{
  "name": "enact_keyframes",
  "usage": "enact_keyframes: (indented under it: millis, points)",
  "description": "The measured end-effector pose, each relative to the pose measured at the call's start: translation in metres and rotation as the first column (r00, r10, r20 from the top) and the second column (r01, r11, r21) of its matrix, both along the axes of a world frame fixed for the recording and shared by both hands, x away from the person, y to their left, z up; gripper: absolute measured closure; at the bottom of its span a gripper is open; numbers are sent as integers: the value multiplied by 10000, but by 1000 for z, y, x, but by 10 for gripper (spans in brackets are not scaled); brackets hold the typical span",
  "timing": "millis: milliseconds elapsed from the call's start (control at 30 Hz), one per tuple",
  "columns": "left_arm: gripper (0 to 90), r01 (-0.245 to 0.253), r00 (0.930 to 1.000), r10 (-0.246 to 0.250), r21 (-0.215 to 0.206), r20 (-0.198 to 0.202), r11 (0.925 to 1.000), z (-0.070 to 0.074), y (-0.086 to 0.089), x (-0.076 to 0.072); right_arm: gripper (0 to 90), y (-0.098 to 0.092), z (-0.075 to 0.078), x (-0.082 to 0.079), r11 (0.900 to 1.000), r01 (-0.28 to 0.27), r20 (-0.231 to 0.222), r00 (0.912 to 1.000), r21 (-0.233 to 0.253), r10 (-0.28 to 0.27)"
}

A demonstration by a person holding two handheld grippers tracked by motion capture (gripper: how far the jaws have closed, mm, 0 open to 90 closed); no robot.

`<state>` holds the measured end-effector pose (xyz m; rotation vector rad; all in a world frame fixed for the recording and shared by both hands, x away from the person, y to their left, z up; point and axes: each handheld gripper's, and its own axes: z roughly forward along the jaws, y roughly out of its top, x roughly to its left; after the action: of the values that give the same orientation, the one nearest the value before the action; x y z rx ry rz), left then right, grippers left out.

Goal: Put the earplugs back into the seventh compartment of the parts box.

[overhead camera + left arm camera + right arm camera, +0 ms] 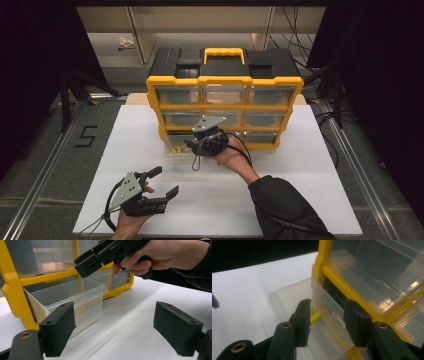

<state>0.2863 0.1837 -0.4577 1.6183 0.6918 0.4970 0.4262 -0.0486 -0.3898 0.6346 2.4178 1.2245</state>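
Note:
A yellow and black organiser cabinet (pixel 225 80) with clear drawers stands on the white table (pixel 300 190). Its bottom-left clear drawer (pixel 172 152) is pulled out, with small yellow pieces (pixel 315 317) inside. My right gripper (pixel 192 145) hovers over this drawer, open, its jaws on either side of the drawer's thin side wall (pixel 329 315) without clamping it. My left gripper (pixel 165 181) rests low near the front left of the table, wide open and holding nothing. In the left gripper view the drawer (pixel 75 297) lies ahead, beyond the left gripper (pixel 117 327), and the right gripper (pixel 100 255) hangs above it.
The cabinet's other drawers (pixel 222 95) are pushed in. The table's front edge runs just behind the left hand. Metal rails (pixel 45 165) and dark stands (pixel 65 95) flank the table on the floor. A black "5" (pixel 86 136) is marked on the floor at the left.

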Motion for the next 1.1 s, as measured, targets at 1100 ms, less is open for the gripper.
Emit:
enact_keyframes:
  millis: [1100]
  points:
    - [170, 49, 10000, -49, 7, -58, 10000, -1, -1, 1, 396, -42, 14, -51, 9830, -274, 758, 9970, 1816, 138]
